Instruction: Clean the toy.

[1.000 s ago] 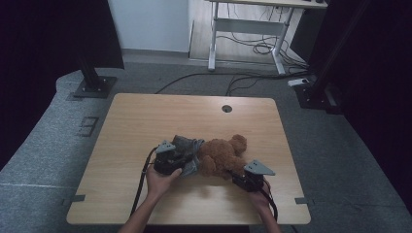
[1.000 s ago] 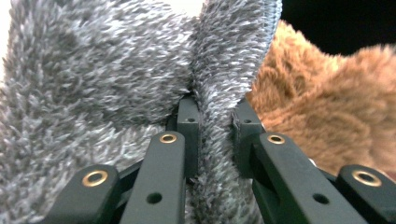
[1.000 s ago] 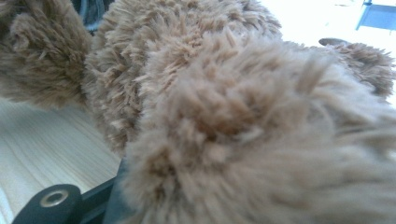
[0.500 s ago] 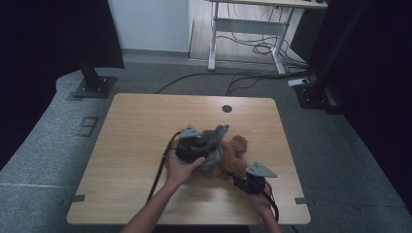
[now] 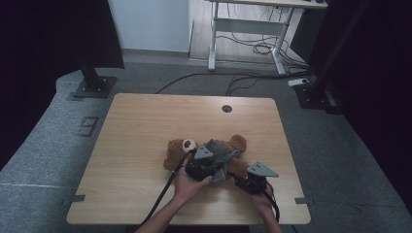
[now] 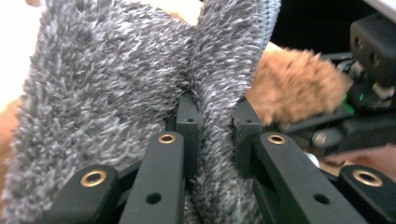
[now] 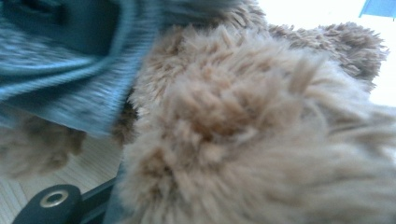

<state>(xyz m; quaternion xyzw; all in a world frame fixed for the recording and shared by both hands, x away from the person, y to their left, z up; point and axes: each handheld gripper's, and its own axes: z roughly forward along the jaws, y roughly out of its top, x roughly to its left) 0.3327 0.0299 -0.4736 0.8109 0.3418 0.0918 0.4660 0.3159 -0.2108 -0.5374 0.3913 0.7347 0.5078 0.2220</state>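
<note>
We see the brown teddy bear (image 5: pixel 182 151) lying on the bench (image 5: pixel 141 126), near its front edge. The left gripper (image 6: pixel 212 135) has its jaws clamped on a fold of the grey fleece cloth (image 6: pixel 116 88) over the bear. The right gripper (image 5: pixel 255 178) sits against the bear's lower body; we cannot tell how its jaws stand.

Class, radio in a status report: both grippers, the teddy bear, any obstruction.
Left gripper shut on grey fleece cloth. Right gripper against teddy bear, grip hidden. Bear lying on table. Nothing obstructing.

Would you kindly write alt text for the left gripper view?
The left hand-held gripper is shut on a fold of fluffy grey cloth. Brown teddy bear fur lies behind it, beside the right hand-held gripper.
</note>
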